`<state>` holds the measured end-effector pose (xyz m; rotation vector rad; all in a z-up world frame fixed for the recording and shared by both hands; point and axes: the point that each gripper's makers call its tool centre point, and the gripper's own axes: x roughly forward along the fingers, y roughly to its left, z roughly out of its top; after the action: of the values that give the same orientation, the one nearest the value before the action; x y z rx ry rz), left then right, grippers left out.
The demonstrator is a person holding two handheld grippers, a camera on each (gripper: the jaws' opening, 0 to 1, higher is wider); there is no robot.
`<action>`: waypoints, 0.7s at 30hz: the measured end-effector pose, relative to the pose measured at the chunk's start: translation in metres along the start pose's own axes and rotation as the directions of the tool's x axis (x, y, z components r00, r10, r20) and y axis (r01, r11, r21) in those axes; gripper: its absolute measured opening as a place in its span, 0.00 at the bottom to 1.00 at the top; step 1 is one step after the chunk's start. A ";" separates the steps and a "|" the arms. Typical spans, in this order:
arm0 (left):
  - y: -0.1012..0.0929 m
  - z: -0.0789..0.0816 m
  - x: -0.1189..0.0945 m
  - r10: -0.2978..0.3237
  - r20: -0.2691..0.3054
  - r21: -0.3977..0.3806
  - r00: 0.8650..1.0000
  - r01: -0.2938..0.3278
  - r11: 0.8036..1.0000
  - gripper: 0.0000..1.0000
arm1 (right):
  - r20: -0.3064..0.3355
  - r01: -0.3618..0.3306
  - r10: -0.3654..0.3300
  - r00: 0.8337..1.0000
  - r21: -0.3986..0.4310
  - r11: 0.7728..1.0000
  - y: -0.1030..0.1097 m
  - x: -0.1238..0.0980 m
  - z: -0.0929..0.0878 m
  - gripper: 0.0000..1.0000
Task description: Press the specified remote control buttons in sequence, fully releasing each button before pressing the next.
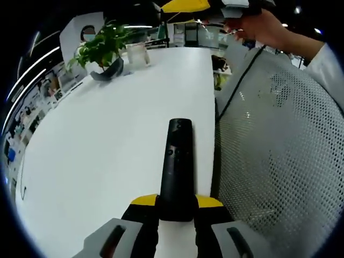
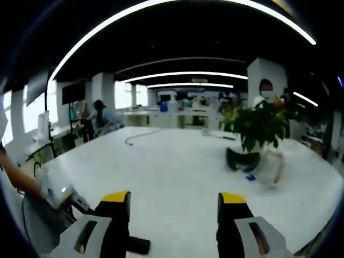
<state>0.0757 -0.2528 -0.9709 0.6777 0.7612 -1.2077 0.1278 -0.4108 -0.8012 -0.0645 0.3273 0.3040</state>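
A long black remote control (image 1: 176,166) lies lengthwise between the yellow-tipped jaws of my left gripper (image 1: 176,207), which is shut on its near end; the far end with its buttons points out over the white table (image 1: 107,145). My right gripper (image 2: 174,207) hovers open above the table with nothing between its jaws. One black end of the remote (image 2: 138,245) shows low beside its left jaw. In the left gripper view the right gripper (image 1: 232,12) is held high at the top by a hand (image 1: 263,27), well away from the remote.
A potted green plant (image 1: 102,45) (image 2: 252,126) and a clear container (image 1: 137,54) (image 2: 274,166) stand at the table's far side. A grey mesh chair back (image 1: 279,156) stands along the table's right edge. People sit at distant desks (image 2: 99,121).
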 end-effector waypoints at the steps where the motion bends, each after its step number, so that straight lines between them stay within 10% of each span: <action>1: 0.004 -0.002 -0.001 0.001 -0.011 0.007 1.000 -0.001 1.000 0.23 | 0.009 0.015 -0.015 1.000 -0.013 1.000 -0.003 0.000 0.000 0.77; 5: 0.011 -0.006 -0.003 -0.008 -0.025 0.008 1.000 0.008 1.000 0.23 | 0.024 0.069 -0.069 0.997 0.008 0.998 -0.020 -0.001 -0.002 0.93; 21: 0.061 0.016 -0.011 0.000 0.001 0.005 1.000 0.000 1.000 0.23 | 0.036 0.203 -0.203 0.978 0.009 0.979 -0.080 0.007 0.002 0.93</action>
<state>0.1359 -0.2454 -0.9495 0.6812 0.7575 -1.2104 0.1595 -0.4847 -0.8006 -0.0864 0.2828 0.1012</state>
